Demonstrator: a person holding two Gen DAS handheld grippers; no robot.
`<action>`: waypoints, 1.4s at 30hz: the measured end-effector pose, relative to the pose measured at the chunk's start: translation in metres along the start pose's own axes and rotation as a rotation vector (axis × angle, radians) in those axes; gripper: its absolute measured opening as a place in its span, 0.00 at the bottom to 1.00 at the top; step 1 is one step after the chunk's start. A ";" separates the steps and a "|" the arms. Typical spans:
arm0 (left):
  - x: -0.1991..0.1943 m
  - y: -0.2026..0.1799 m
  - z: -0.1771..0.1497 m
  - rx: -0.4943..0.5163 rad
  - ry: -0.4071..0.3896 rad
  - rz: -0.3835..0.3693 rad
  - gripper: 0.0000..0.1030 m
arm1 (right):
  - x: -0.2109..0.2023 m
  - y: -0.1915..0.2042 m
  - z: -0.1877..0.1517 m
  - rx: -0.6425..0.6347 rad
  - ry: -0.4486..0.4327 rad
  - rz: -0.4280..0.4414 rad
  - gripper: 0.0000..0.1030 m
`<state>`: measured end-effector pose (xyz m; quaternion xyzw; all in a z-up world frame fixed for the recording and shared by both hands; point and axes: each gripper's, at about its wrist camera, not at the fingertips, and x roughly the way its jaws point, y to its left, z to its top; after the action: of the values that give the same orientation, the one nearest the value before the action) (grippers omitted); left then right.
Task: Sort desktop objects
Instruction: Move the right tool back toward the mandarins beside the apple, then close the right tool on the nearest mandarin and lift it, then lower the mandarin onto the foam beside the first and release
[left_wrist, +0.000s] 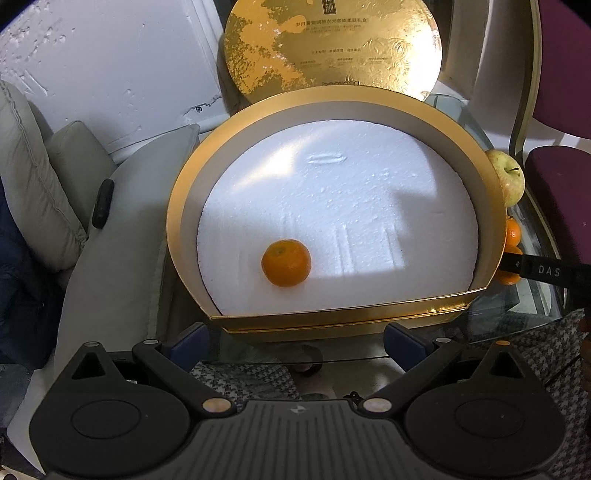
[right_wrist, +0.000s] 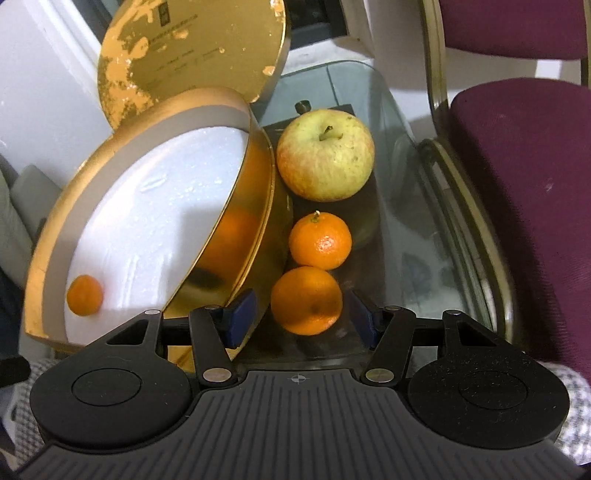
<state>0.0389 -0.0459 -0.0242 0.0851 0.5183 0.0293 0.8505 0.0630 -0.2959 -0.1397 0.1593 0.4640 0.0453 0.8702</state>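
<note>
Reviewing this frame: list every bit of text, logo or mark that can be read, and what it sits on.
"DAS" – white letters on the black right gripper finger entering at the right edge of the left wrist view.
Round gold lid – several lines of small Chinese print and a dark stamp at its top: too small and blurred to read.
Crosshair mark, no letters – on the right gripper body.

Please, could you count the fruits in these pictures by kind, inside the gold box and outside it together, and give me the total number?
Oranges: 3. One lies inside the gold box on the white foam; two sit on the glass table beside the box, the near orange and the far orange.
Apples: 1, the apple behind the oranges.
Total: 4 fruits.
</note>
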 end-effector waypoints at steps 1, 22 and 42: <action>0.000 0.000 0.000 0.000 0.000 0.000 0.98 | 0.002 -0.002 0.000 0.010 0.004 0.003 0.60; -0.004 0.010 -0.005 -0.028 -0.013 -0.017 0.98 | -0.001 0.000 -0.005 0.042 0.028 -0.036 0.45; -0.011 0.080 -0.008 -0.198 -0.076 -0.001 0.98 | -0.092 0.109 0.038 -0.201 -0.163 -0.017 0.45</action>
<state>0.0296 0.0317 -0.0042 0.0013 0.4801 0.0766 0.8739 0.0496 -0.2228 -0.0128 0.0707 0.3863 0.0711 0.9169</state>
